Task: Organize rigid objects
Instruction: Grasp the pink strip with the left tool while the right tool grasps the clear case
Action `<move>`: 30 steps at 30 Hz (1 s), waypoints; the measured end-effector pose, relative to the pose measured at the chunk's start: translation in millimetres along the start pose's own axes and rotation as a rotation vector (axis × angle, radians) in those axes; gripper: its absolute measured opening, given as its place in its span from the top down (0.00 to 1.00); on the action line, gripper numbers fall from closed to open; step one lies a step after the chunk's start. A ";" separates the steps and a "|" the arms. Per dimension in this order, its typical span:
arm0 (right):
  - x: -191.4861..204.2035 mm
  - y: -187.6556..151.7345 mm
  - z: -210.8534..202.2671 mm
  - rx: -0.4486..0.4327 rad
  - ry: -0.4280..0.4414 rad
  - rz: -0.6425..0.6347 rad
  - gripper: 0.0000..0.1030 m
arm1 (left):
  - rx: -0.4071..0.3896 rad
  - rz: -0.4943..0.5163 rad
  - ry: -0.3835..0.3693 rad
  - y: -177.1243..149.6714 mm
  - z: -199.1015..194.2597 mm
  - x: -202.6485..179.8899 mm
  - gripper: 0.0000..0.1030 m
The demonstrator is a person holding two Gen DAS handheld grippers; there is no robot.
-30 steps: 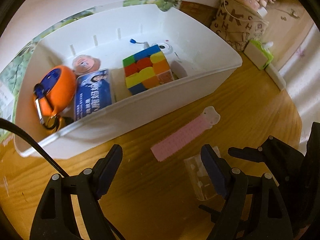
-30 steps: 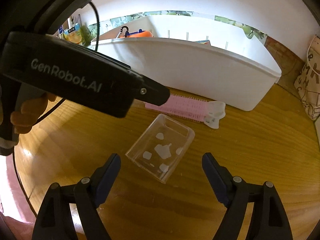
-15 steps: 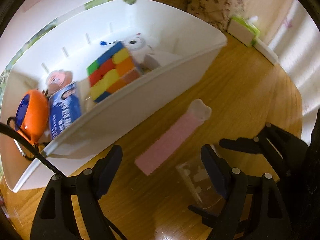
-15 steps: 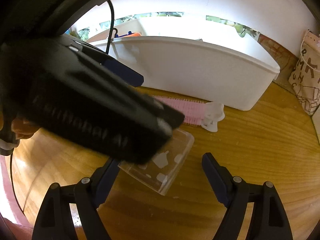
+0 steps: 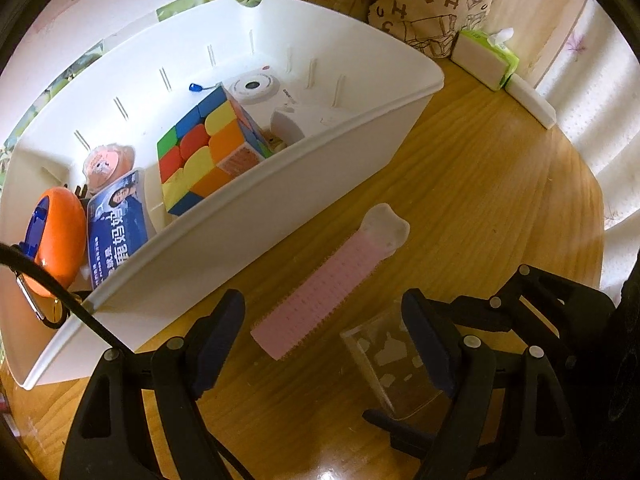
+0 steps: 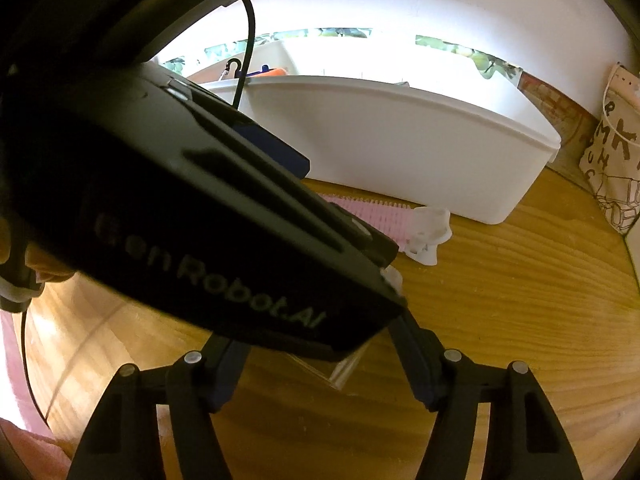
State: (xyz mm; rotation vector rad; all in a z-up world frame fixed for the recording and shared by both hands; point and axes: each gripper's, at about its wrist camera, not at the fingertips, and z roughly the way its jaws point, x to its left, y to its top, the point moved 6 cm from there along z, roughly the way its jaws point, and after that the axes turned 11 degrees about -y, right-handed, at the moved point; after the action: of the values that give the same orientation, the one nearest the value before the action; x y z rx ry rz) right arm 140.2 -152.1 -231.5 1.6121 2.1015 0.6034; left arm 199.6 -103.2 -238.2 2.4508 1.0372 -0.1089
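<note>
Mostly, left gripper [image 6: 192, 216] hides the clear box [image 6: 344, 368].

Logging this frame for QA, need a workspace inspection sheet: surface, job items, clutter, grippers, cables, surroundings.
Surface: round wooden table, glossy.
Job's things: white plastic bin holds a multicoloured puzzle cube, white instant camera, orange tape measure, blue printed card and a peach round item. Pink bristled hair roller clip and clear plastic box lie on the table outside it.
Clutter: nothing seen.
Grippers: left gripper open over the roller clip; right gripper open around the clear box.
Cables: black cable crosses the bin's near corner.
Surroundings: lettered canvas bag, tissue pack, white wall.
</note>
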 end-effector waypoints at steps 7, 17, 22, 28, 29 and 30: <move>2.9 -12.9 -10.7 0.015 0.023 -0.051 0.37 | 0.035 -0.029 0.018 -0.7 1.0 0.4 0.19; -9.4 -22.3 -19.2 0.055 0.051 -0.097 0.37 | 0.084 -0.022 0.043 -3.4 9.9 -5.5 0.21; -17.5 -28.1 -23.5 0.071 0.061 -0.072 0.37 | 0.113 -0.040 0.044 -1.6 18.7 -6.5 0.33; -36.9 -29.9 -21.9 0.081 0.048 -0.059 0.37 | 0.131 -0.074 0.059 -4.4 30.4 -10.4 0.42; -40.2 -33.4 -19.6 0.083 0.049 -0.054 0.37 | 0.127 -0.079 0.063 -3.9 30.5 -10.3 0.42; -43.2 -37.1 -18.6 0.085 0.050 -0.049 0.37 | 0.125 -0.085 0.065 -3.3 30.6 -10.3 0.44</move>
State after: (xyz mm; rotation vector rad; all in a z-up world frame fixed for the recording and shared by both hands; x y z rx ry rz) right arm 110.7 -204.2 -234.7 1.6011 2.2236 0.5511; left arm 193.3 -121.9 -264.0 2.5366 1.1964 -0.1263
